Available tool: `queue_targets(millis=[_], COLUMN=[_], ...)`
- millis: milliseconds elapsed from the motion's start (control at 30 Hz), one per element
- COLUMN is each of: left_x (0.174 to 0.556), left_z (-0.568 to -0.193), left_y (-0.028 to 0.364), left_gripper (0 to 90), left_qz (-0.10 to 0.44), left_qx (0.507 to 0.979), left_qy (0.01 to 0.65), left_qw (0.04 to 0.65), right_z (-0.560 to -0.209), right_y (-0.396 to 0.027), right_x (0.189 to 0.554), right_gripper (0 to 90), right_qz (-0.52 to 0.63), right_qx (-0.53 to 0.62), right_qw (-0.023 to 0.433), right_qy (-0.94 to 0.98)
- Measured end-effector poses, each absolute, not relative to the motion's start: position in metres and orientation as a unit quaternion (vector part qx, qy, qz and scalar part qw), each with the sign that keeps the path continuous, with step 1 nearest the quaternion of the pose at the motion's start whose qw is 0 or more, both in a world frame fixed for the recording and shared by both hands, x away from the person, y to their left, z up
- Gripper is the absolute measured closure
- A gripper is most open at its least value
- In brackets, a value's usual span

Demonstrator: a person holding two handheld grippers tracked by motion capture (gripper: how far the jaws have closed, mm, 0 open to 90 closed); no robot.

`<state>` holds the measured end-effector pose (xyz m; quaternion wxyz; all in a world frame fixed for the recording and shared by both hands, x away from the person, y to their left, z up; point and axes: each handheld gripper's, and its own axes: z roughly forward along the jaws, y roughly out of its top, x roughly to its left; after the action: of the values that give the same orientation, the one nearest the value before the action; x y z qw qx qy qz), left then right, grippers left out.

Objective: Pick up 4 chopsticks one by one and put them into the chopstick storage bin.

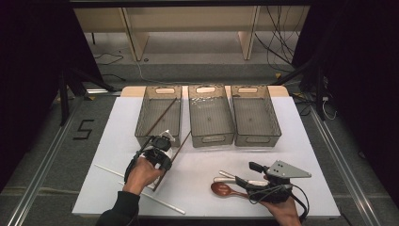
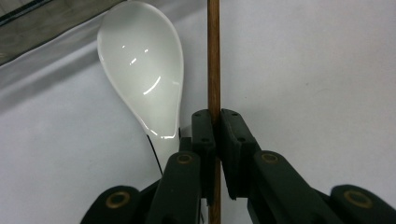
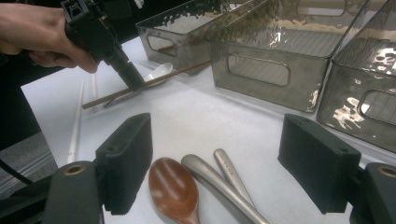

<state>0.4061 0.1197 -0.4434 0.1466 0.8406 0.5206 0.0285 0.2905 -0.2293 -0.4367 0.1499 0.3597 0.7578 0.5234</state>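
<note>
1. The brown chopstick (image 1: 172, 157) is the thing in hand. It is a thin wooden stick whose long axis runs on a diagonal in the high view: its low end sits near the person, below the left hand (image 1: 141, 175), and its far end points up and to the right, toward the near wall of the middle bin (image 1: 211, 138).
2. In the left gripper view the brown chopstick (image 2: 213, 51) stands straight up the picture, passing between the two black jaws and on past their tips.
3. The left gripper (image 1: 160, 153) is clamped on that stick; its pads press on it from both sides with no gap showing. In the right gripper view the left gripper (image 3: 133, 79) points down at the table and the chopstick (image 3: 140, 88) lies low, close to the white surface.
4. Just beside the stick lies a white ceramic spoon (image 2: 142, 70), bowl away from the jaws; it sits at the near wall of the left bin (image 1: 146, 134).
5. Inside the left bin a second brown chopstick (image 1: 161, 116) leans on a diagonal.
6. White chopsticks (image 1: 109, 171) lie on the table (image 1: 291, 141) near the left hand.
7. The right gripper (image 1: 251, 173) rests to the right, near the table's front edge, with its jaws standing wide apart and nothing between them.
8. Below those jaws lie a brown wooden spoon (image 3: 173, 189) and two metal handles (image 3: 219, 179).
9. The right bin (image 1: 275, 117) stands farther off.
</note>
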Motion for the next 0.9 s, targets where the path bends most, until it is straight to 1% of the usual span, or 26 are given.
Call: queue_targets(millis=[767,900], left_x=[0.399,0.396], left_z=[-0.415,-0.409], left_y=[0.129,0.127], left_gripper=[84.2,84.2], left_qz=[0.050,0.052], left_qx=[0.831,0.835], left_qy=[0.520,0.511], left_qw=[0.193,0.198], right_z=[-0.437,-0.437], right_y=[-0.229,-0.229], right_x=[0.290,0.291], right_gripper=[26.5,26.5], right_qz=[0.524,0.523], right_qx=[0.359,0.359], right_qw=[0.149,0.150], right_qy=[0.758,0.758])
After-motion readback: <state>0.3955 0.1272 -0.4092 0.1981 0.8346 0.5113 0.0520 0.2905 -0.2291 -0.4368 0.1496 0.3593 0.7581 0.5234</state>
